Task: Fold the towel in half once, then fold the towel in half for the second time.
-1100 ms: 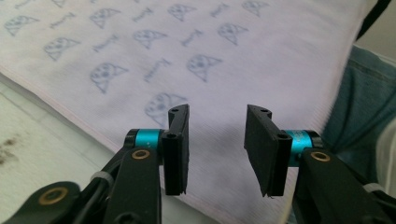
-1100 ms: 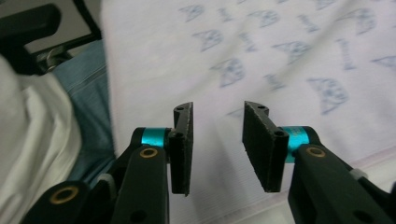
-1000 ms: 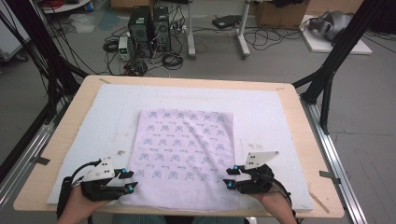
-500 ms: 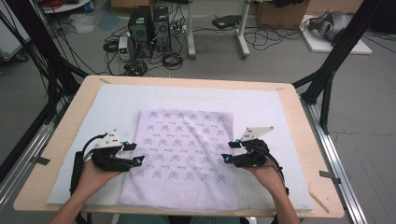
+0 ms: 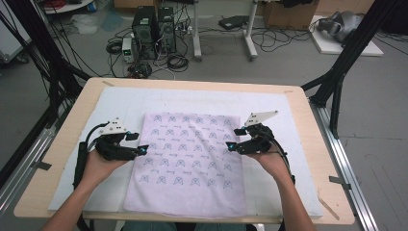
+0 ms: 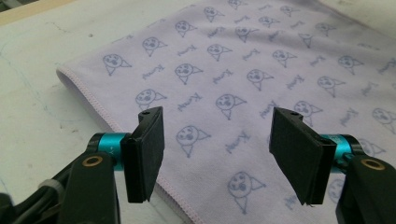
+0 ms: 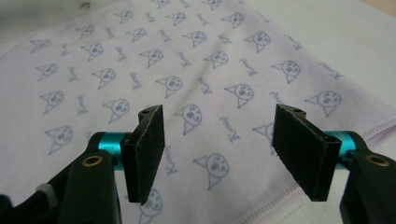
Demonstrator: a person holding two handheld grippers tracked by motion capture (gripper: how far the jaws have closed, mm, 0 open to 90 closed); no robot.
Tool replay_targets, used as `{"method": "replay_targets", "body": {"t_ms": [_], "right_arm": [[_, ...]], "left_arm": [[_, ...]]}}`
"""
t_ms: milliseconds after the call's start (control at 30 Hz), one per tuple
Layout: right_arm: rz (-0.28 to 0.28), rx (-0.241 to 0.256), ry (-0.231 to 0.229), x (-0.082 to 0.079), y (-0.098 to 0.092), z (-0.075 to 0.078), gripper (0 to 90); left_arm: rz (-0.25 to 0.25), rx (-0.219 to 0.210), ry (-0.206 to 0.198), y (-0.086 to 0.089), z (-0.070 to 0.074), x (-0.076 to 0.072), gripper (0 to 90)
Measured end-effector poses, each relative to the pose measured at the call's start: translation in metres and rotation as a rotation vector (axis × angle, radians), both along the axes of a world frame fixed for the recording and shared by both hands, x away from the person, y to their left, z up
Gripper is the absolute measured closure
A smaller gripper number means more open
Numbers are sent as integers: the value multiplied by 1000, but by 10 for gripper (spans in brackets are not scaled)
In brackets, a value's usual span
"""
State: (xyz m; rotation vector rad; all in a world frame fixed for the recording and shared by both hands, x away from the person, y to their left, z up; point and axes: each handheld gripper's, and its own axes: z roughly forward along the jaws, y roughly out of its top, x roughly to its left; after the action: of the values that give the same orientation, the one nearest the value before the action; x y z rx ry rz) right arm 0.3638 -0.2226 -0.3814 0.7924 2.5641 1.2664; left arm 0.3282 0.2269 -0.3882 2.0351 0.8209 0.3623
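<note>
I see a pale lilac towel [image 5: 186, 163] lying flat on a white mat [image 5: 288, 120] that covers most of the wooden counter [image 5: 67, 130]. The towel is printed all over with small blue-grey figures and has a stitched hem; its near edge lies close to the near edge of the counter, its far edge about midway across the mat. The mat is scuffed, with faint marks on it in the left gripper view.

My left tool [image 5: 143, 150] sits at the towel's left edge, roughly halfway along it, and my right tool [image 5: 230, 146] at the right edge, about level with it. Both are released: in the left gripper view the left tool [image 6: 217, 156] has its jaws spread wide over the hem, one jaw over the border and the other over the cloth, with nothing between them. In the right gripper view the right tool [image 7: 219, 151] stands just as wide above the printed cloth, the hem running past the outer jaw. I cannot tell whether the pads touch the fabric.

Beyond the counter the floor is grey, with two black computer towers [image 5: 154, 26], tangles of cable [image 5: 175, 60] and the legs of a white stand [image 5: 248, 33]. Black frame struts [image 5: 346, 53] rise at both sides, and metal rails [image 5: 346, 163] run along the counter's sides.
</note>
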Motion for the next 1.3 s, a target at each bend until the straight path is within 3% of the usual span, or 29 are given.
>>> {"method": "replay_targets", "body": {"t_ms": [300,533,933,1100,1300], "right_arm": [[7,-4,2,-1,-1,1,332],[7,-7,-1,1,-1,-1,332],[8,-24,7,7,1,2,332],[2,-27,-7,17,0,9,334],[-43,-45,-14,41,-2,15,335]], "left_arm": [[14,-6,12,3,1,5,360],[17,-8,-1,5,6,9,361],[34,-7,18,8,3,18,367],[53,9,11,8,14,33,368],[113,29,21,12,23,64,376]]}}
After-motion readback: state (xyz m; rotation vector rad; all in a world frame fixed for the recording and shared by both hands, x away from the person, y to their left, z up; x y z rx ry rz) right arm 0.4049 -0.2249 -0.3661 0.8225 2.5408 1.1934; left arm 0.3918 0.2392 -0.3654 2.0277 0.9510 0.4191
